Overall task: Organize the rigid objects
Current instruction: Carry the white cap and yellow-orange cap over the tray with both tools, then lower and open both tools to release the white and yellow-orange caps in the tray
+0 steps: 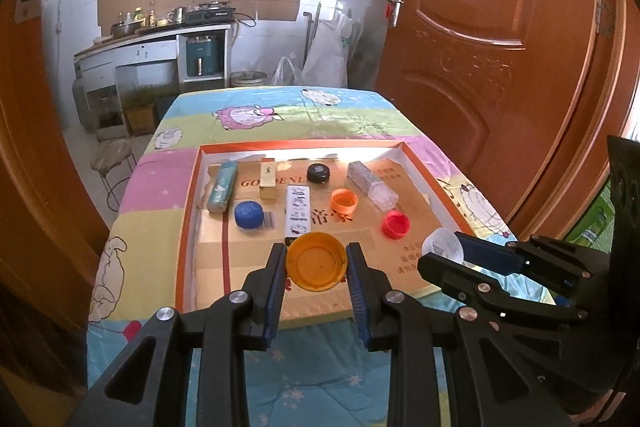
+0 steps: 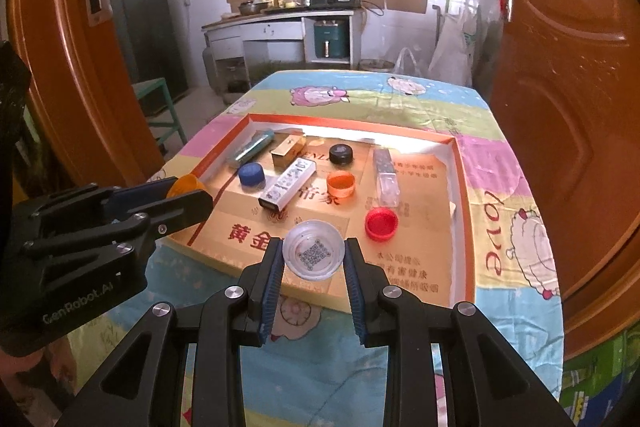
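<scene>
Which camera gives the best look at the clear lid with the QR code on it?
The right wrist view: the clear lid sits face-on between the right gripper fingers, QR code visible. The left wrist view shows it only edge-on and small, partly behind that gripper's fingers, code unreadable.

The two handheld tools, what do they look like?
Both the left tool and right tool are matte black linkage frames with silver pivot pins and blue ribbed pads inside the fingers. The left body carries white "GenRobot.AI" lettering. No cables visible.

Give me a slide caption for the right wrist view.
Right gripper holds a clear lid over the tray.
</scene>
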`<action>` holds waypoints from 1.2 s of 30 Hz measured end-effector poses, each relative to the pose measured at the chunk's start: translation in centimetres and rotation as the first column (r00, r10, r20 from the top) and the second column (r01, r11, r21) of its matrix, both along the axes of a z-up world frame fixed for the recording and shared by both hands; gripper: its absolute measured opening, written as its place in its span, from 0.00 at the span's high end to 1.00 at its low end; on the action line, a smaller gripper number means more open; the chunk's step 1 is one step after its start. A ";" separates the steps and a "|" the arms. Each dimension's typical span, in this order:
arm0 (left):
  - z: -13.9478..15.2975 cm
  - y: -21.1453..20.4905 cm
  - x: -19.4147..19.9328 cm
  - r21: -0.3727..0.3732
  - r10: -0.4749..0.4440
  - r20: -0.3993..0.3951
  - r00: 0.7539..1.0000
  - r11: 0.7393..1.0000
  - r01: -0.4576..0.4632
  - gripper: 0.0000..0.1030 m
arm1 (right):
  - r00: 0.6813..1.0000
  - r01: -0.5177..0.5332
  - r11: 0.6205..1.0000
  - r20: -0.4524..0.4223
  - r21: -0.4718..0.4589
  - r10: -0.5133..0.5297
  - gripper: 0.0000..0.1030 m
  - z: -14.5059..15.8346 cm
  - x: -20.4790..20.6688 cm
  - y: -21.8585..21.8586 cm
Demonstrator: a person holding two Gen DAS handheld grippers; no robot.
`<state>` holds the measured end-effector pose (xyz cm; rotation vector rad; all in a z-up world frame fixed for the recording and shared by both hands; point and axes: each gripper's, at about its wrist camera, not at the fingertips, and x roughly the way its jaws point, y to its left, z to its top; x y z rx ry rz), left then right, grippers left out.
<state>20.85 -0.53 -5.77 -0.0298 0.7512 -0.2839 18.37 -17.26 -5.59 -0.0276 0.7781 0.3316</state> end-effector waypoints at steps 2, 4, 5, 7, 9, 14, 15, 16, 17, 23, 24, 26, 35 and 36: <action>-0.1 0.3 0.3 0.000 0.010 -0.002 1.000 1.000 -0.010 0.71 | 1.000 -0.006 1.000 -0.001 -0.001 0.006 0.70 0.0 0.4 0.3; -0.3 0.6 0.7 -0.001 0.021 -0.008 1.000 1.000 -0.021 0.71 | 1.000 -0.011 1.000 -0.003 -0.001 0.011 0.70 -0.1 0.8 0.4; -0.4 0.8 0.9 -0.002 0.026 -0.011 1.000 1.000 -0.026 0.71 | 1.000 -0.013 1.000 -0.003 -0.001 0.013 0.70 -0.1 1.1 0.5; -0.7 1.0 1.3 -0.003 0.037 -0.020 0.999 0.999 -0.037 0.71 | 1.000 -0.017 1.000 -0.005 -0.001 0.017 0.70 -0.3 1.6 0.7; -1.0 1.4 1.9 -0.004 0.044 -0.029 0.999 0.999 -0.044 0.71 | 1.000 -0.019 1.000 -0.009 -0.001 0.019 0.70 -0.4 2.0 0.8; -1.8 1.9 3.0 -0.004 0.058 -0.047 0.997 0.998 -0.059 0.71 | 0.999 -0.023 1.000 -0.023 -0.002 0.023 0.70 -1.0 3.3 1.1; -2.0 2.0 3.3 -0.004 0.061 -0.054 0.997 0.998 -0.061 0.71 | 0.999 -0.024 1.000 -0.027 -0.002 0.024 0.70 -1.2 3.6 1.2; -2.2 2.0 3.5 -0.004 0.063 -0.058 0.996 0.998 -0.063 0.71 | 0.999 -0.024 1.000 -0.030 -0.003 0.024 0.70 -1.2 3.8 1.2; -2.4 2.1 3.7 -0.004 0.066 -0.062 0.996 0.998 -0.067 0.71 | 0.999 -0.026 1.000 -0.033 -0.003 0.026 0.70 -1.4 4.0 1.3; -3.6 2.6 5.0 -0.001 0.084 -0.088 0.993 0.996 -0.084 0.71 | 0.998 -0.035 0.999 -0.052 -0.004 0.035 0.70 -2.2 5.5 1.6; -3.7 2.7 5.2 -0.001 0.087 -0.092 0.992 0.996 -0.087 0.71 | 0.998 -0.036 0.999 -0.055 -0.005 0.036 0.70 -2.4 5.7 1.7; -4.0 2.9 5.5 -0.001 0.092 -0.099 0.991 0.996 -0.093 0.71 | 0.998 -0.037 0.999 -0.059 -0.005 0.037 0.70 -2.5 6.1 1.7; -5.3 3.1 6.8 0.005 0.104 -0.131 0.986 0.995 -0.104 0.71 | 0.996 -0.041 0.999 -0.079 -0.001 0.040 0.70 -3.6 7.7 1.8; -5.5 3.1 7.0 0.007 0.105 -0.135 0.985 0.994 -0.105 0.71 | 0.996 -0.041 0.999 -0.081 0.000 0.041 0.70 -3.8 7.9 1.8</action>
